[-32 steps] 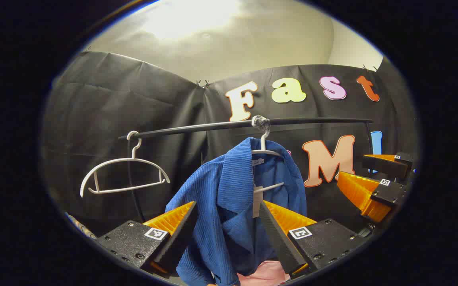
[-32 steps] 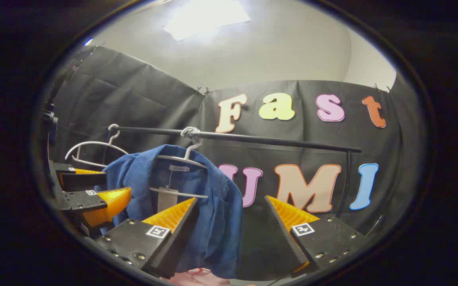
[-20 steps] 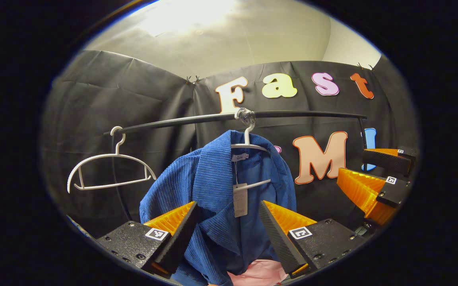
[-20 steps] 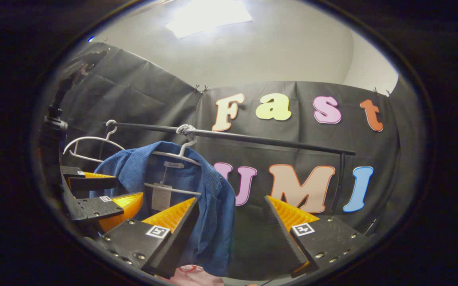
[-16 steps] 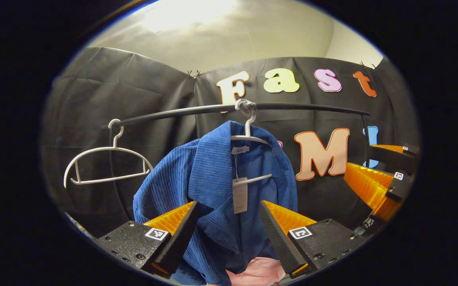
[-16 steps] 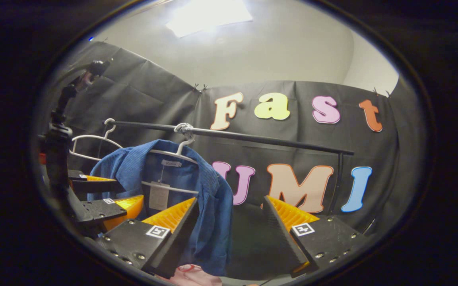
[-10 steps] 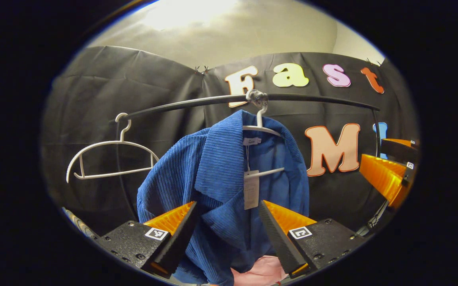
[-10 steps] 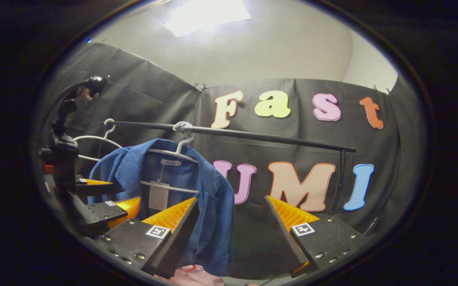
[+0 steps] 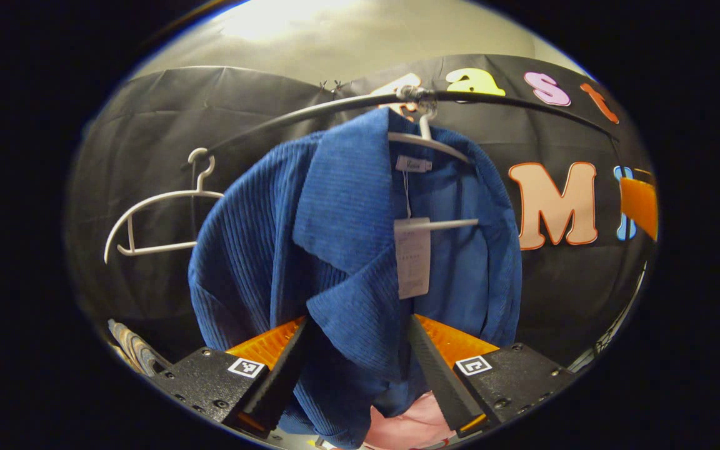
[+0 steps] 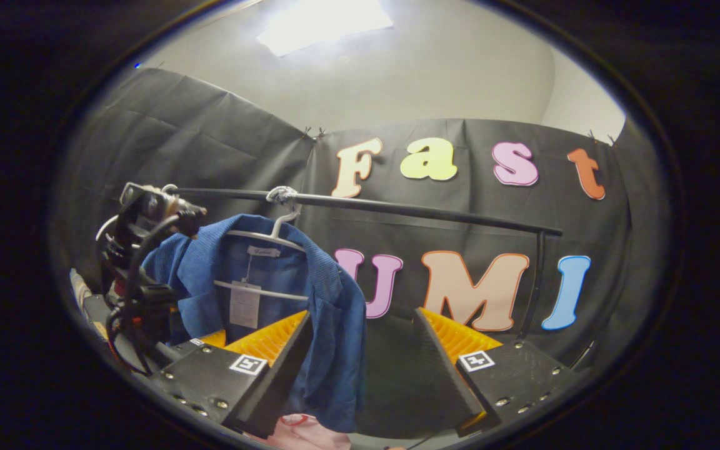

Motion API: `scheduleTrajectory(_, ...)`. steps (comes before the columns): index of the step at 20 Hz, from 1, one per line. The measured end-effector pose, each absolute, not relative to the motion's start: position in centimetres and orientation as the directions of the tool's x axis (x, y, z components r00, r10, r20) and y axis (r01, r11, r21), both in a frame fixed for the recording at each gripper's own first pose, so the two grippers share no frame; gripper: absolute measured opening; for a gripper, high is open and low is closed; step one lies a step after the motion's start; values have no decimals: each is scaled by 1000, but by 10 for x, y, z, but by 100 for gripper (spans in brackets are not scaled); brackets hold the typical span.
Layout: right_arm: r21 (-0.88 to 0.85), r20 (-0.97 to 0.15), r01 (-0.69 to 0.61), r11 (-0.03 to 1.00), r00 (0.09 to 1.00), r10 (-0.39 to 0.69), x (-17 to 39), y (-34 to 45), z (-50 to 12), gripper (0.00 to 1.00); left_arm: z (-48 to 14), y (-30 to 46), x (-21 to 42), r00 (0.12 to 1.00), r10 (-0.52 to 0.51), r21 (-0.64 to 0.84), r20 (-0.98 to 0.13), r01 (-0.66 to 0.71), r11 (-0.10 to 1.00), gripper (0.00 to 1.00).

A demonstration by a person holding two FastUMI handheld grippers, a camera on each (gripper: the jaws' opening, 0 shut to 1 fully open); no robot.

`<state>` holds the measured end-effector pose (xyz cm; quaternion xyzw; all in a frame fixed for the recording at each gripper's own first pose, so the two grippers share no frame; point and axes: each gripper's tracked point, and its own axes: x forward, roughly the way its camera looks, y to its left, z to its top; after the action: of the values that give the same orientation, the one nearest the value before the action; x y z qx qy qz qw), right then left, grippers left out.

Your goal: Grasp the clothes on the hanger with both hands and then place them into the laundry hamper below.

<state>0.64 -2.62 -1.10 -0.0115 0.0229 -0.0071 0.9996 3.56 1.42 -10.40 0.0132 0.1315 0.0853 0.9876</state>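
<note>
A blue corduroy jacket (image 9: pixel 335 237) hangs on a white hanger (image 9: pixel 435 142) from a black rail (image 9: pixel 310 109). In the left gripper view it is very close. My left gripper (image 9: pixel 357 350) is open, with the jacket's lapel hanging between its fingers. In the right gripper view the jacket (image 10: pixel 329 312) hangs left of centre. My right gripper (image 10: pixel 360 350) is open, and the jacket's right edge falls just inside its left finger (image 10: pixel 272 344). The left gripper's mount and cables (image 10: pixel 141 269) stand against the jacket's left shoulder.
An empty white hanger (image 9: pixel 147 206) hangs further left on the rail. The rail's upright post (image 10: pixel 535 281) stands at the right. Something pink (image 9: pixel 410 428) lies below the jacket. A striped edge (image 9: pixel 129 350) shows low on the left.
My left gripper has moved in close to the jacket, and the lapel now hangs between its fingers. The right gripper has barely moved.
</note>
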Motion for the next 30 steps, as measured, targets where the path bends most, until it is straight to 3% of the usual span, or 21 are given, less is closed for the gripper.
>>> scheduleTrajectory(4,-31,-63,2,1000,998,-4,9,-25,-19,95,-116,19,44,945,174,25,-278,-174,984,99)
scheduleTrajectory(6,-32,-69,-9,999,998,6,12,-21,-22,95,-117,20,46,947,154,-29,-281,-169,985,89)
scheduleTrajectory(10,-21,-78,-37,999,996,35,21,-10,-30,98,-119,27,48,947,135,-51,-292,-157,986,61)
scheduleTrajectory(15,-15,-92,-73,997,993,71,37,8,-42,96,-114,37,43,953,117,-29,-279,-130,991,11)
scheduleTrajectory(16,-14,-94,-79,997,993,77,41,12,-45,96,-113,36,43,954,100,-24,-282,-111,994,7)
scheduleTrajectory(19,-14,-102,-87,996,991,85,54,21,-53,96,-104,31,36,964,42,-18,-263,-48,999,2)
scheduleTrajectory(25,-11,-139,-101,995,985,99,87,39,-83,96,-83,34,24,973,-25,17,-227,29,999,1)
scheduleTrajectory(30,6,-180,-123,992,976,122,111,54,-111,94,-42,33,16,990,-51,65,-133,60,996,0)
